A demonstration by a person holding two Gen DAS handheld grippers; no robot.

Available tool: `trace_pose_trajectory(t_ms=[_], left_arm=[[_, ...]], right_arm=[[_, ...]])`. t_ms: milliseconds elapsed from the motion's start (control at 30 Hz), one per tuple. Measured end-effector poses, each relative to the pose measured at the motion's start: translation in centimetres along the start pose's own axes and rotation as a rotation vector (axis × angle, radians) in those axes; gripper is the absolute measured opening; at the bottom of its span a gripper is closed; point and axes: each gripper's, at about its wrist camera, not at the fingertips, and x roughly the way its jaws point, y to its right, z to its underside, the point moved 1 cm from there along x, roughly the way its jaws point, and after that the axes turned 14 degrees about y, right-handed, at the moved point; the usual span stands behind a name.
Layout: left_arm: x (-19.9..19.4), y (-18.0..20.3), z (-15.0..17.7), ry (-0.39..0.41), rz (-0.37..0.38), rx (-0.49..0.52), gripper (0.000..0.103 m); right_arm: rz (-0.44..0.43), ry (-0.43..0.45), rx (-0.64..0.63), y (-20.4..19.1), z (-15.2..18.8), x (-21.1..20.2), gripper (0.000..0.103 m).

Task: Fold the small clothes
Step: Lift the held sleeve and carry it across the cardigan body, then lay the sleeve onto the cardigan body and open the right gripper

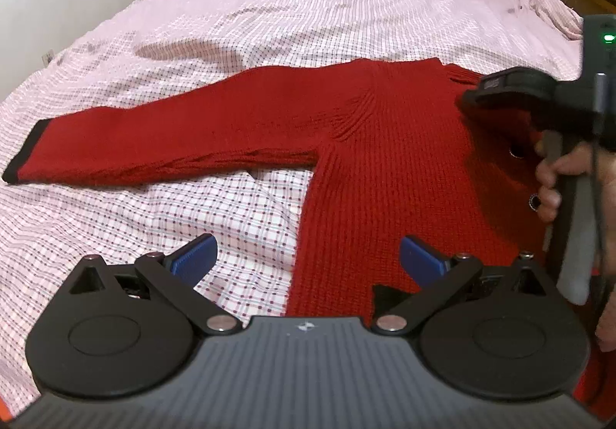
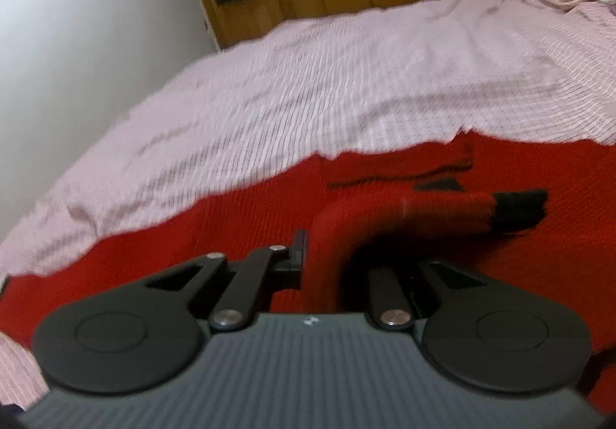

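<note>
The right gripper is clamped on a sleeve draped over the red sweater, while the left gripper, jaws spread and empty over the hem, faces the other sleeve running leftward across the checked bedspread beyond.

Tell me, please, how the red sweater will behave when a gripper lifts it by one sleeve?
Probably floppy: the sleeve held in the right gripper already bends and droops. The sweater looks like thick knit, so likely rather heavy and stretchy. The ribbed yarn should give good grip, hardly slippery.
</note>
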Motion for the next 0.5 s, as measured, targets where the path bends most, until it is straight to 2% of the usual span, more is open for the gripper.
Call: trace_pose_trajectory(t_ms=[33, 100, 167, 200, 233, 267, 500], left_arm=[[0.0, 0.0, 0.1, 0.001, 0.003, -0.001, 0.103], [-0.1, -0.1, 0.2, 0.005, 0.008, -0.005, 0.103], [-0.2, -0.3, 0.2, 0.006, 0.012, -0.011, 0.103], [-0.2, -0.3, 0.2, 0.005, 0.012, -0.013, 0.103], [-0.2, -0.3, 0.2, 0.005, 0.01, -0.015, 0.103], [-0.3, -0.3, 0.2, 0.006, 0.008, -0.017, 0.103], [-1.3, 0.1, -0.2, 0.03, 0.014, -0.009, 0.103]], right_arm=[[0.002, -0.027, -0.001, -0.1, 0.3, 0.1, 0.014], [0.001, -0.043, -0.011, -0.4, 0.6, 0.1, 0.02], [-0.035, -0.058, -0.003, -0.7, 0.5, -0.6, 0.046], [-0.055, -0.066, 0.008, -0.9, 0.4, -1.1, 0.054], [-0.074, -0.068, 0.017, -1.1, 0.3, -1.7, 0.066], [-0.088, -0.068, 0.019, -1.5, 0.3, -2.3, 0.071], [-0.113, -0.121, 0.045, -2.0, 0.1, -5.2, 0.072]])
